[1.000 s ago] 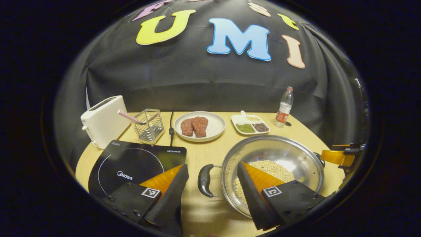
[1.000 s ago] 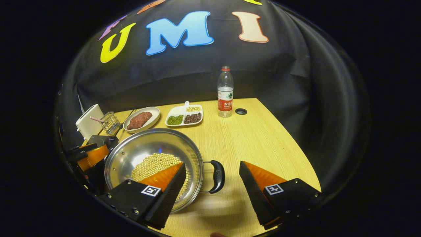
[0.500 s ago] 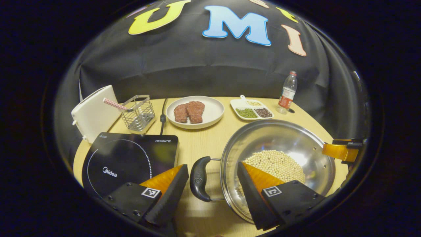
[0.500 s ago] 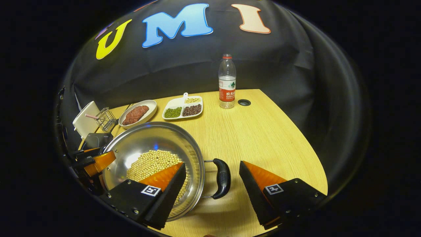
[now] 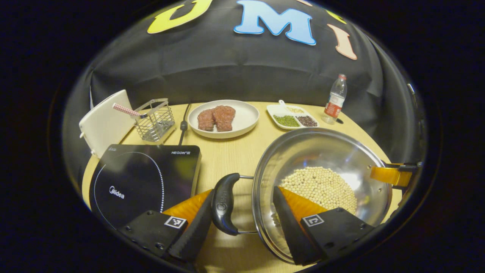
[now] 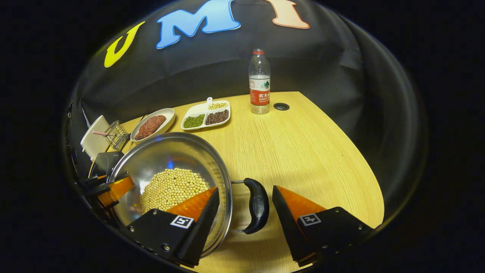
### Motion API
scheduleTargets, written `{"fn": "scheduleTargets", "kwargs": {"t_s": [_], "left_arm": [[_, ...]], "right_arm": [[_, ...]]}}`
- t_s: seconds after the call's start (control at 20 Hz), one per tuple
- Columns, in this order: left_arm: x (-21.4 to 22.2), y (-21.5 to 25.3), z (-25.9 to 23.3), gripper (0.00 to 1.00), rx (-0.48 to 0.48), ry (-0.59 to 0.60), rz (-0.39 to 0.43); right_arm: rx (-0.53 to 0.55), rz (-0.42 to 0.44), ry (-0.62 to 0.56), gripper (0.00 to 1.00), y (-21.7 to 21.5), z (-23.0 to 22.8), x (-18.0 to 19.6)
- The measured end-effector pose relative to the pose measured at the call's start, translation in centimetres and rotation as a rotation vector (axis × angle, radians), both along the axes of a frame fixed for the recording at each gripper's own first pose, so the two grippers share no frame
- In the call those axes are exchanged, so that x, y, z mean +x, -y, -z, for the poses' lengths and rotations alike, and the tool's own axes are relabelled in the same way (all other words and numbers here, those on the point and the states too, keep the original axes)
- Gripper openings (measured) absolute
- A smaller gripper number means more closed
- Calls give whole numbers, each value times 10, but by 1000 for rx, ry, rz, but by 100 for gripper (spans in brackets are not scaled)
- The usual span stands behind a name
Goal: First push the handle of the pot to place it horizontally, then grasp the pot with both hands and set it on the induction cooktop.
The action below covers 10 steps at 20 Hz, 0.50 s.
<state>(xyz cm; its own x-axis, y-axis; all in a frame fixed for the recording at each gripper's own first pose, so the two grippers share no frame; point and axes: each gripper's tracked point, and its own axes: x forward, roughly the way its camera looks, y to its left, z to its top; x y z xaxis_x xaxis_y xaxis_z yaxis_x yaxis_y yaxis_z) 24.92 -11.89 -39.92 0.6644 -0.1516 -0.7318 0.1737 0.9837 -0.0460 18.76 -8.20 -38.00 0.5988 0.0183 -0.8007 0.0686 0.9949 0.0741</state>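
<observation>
The steel pot [image 5: 322,185] of pale beans sat on the desk [image 6: 303,151] just right of the induction cooktop [image 5: 144,178]; the left gripper [image 5: 242,220] and right gripper [image 6: 244,216], both spread apart, each straddled one of its black handles, a meat plate [image 5: 223,118] behind
</observation>
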Motion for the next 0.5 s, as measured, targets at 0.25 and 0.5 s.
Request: {"fn": "scheduleTargets", "kwargs": {"t_s": [0.25, 0.5], "left_arm": [[2, -7, 4, 87, 20, 9, -40], [5, -5, 2, 77, 16, 36, -47]], "right_arm": [[-11, -4, 22, 62, 0, -2, 0], [-29, -1, 38, 57, -2, -4, 1]]}}
